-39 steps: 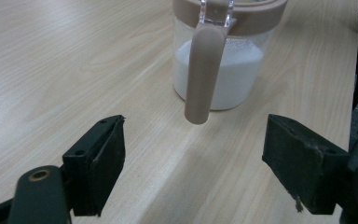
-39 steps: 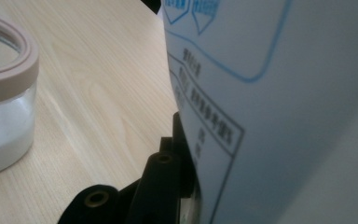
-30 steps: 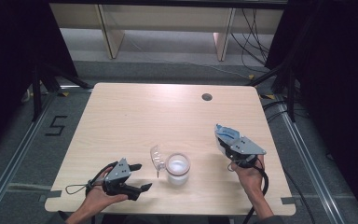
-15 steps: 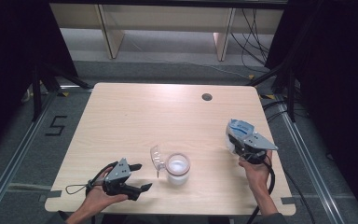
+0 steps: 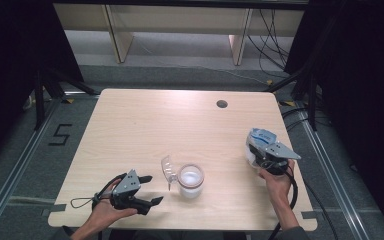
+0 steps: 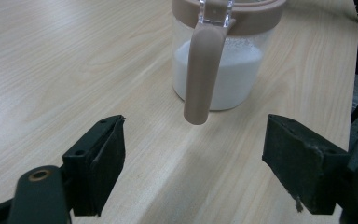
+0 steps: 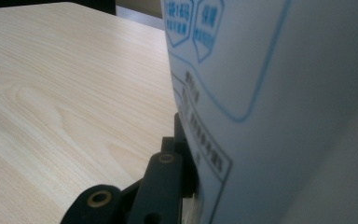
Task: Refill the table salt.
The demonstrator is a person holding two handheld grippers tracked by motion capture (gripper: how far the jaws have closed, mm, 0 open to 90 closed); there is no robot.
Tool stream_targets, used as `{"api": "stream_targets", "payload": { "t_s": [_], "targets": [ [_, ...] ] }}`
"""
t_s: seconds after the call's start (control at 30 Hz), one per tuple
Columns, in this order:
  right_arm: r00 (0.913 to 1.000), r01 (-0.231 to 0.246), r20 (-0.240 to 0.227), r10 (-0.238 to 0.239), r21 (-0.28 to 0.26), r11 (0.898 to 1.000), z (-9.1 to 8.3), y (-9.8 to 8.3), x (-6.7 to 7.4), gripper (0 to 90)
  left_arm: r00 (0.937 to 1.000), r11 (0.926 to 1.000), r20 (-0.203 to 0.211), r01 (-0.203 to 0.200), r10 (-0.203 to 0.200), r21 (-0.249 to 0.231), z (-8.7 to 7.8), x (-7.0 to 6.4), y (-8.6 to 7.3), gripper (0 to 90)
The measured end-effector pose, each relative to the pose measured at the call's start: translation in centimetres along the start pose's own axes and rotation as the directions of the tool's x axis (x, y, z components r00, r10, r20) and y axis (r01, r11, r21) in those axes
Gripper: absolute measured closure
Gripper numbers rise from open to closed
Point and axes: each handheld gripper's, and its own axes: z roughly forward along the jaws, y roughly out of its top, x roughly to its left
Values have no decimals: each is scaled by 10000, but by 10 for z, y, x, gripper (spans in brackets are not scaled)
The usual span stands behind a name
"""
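Pale wood-grain desk (image 5: pixel 145 130) from the high view. Near the front edge, about midway along it, a clear jar (image 5: pixel 190 180) with a tan collar, flip lid (image 5: pixel 167 169) thrown open and standing up on its left. Toward the front left corner, left gripper (image 5: pixel 153 190) spread wide, nothing between the jaws, aimed at the jar but apart from it. By the right edge, well apart from the jar, right gripper (image 5: pixel 256 155) clamped on a white bag (image 5: pixel 261 139) with blue print, held upright and low over the desk; cannot tell whether touching the wood. Far off toward the back edge, a small round hole (image 5: pixel 222 104).

Left gripper view: both black jaws wide apart at the bottom, bare desk between them. Ahead, the jar (image 6: pixel 223 79), partly filled with white powder (image 6: pixel 235 70), tan handle (image 6: pixel 200 74) hanging down its near side, free of the jaws.

Right gripper view: one black jaw pressed flat against the bag (image 7: pixel 279 116), blue-outlined printing close up, desk stretching away to the left.

Judged from this: jar opened and already holding powder, bag away from the mouth and not tipped. Likely left to do: bag set down by the right edge and let go, lid flipped shut, probably by the waiting left gripper. Nothing spilled on the desk, as far as can be seen.
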Motion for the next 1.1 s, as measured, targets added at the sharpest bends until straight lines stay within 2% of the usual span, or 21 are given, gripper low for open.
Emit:
{"api": "stream_targets", "payload": {
  "t_s": [0.07,0.13,0.17,0.23,0.27,0.3,0.33,0.37,0.6,0.7,0.73,0.77,0.8,0.83,0.87,0.97,1.0,1.03,1.07,1.1],
  "targets": [
    [9999,48,106,-48,-3,10000,0,-1,-2,851,10000,10000,37,-18,18,-39,0,0,0,206],
    [9995,-224,211,224,-17,9997,0,-2,-1,854,10000,10000,37,-22,22,-36,0,0,0,207],
    [9999,10,127,-12,164,9999,0,-2,-3,856,10000,10000,37,-10,10,-41,0,0,0,207],
    [9999,50,131,-53,278,9996,1,-4,-4,857,10000,10000,18,-20,20,-29,0,0,0,206],
    [9998,-171,134,168,249,9995,2,-5,-2,860,10000,10000,-13,-21,21,-21,0,-1,0,206],
    [9997,-194,118,190,310,9993,2,-4,-2,860,10000,9999,-25,89,-89,-77,0,-1,0,206],
    [9998,21,192,-24,165,9999,3,-4,-3,860,10000,9999,-27,75,-75,-72,0,-1,0,206],
    [9999,69,121,-73,315,9995,2,-4,-3,860,10000,10000,-18,-18,18,-21,0,-1,0,206],
    [9998,-155,131,151,322,9994,1,-4,-2,857,10000,10000,46,-7,7,-36,0,0,0,206],
    [9998,-107,143,103,265,9996,2,-4,-3,843,10000,10000,37,-8,8,-38,1,-1,0,207],
    [9995,-300,135,297,275,9992,2,-5,-2,832,9995,9995,49,300,-300,-39,1,-3,-1,207],
    [9992,-382,164,377,301,9988,1,-5,-2,819,9997,9998,-69,218,-218,0,1,-2,-1,206],
    [9985,-535,128,531,402,9978,1,-5,-2,811,9999,9999,11,162,-162,25,1,-1,0,207],
    [9980,-633,109,630,271,9976,2,-5,-2,797,10000,10000,5,-56,56,4,1,0,0,206],
    [9980,-627,140,622,394,9973,0,-5,-3,784,10000,10000,-20,-6,6,-1,1,0,0,207],
    [9991,-381,215,376,237,9990,1,-6,-6,763,10000,10000,8,-39,39,-4,1,0,0,207],
    [9987,-427,280,424,104,9990,1,-6,-5,741,10000,10000,10,-48,48,6,1,0,0,207],
    [9986,-518,147,514,313,9982,-1,-5,-6,738,10000,10000,11,-40,40,7,1,0,0,207],
    [9981,-601,144,598,226,9979,-1,-5,-5,733,10000,10000,12,-40,40,6,1,0,0,207],
    [9988,-450,178,447,176,9988,-1,-4,-5,724,10000,10000,8,-39,39,-6,1,0,0,207]
  ]
}}
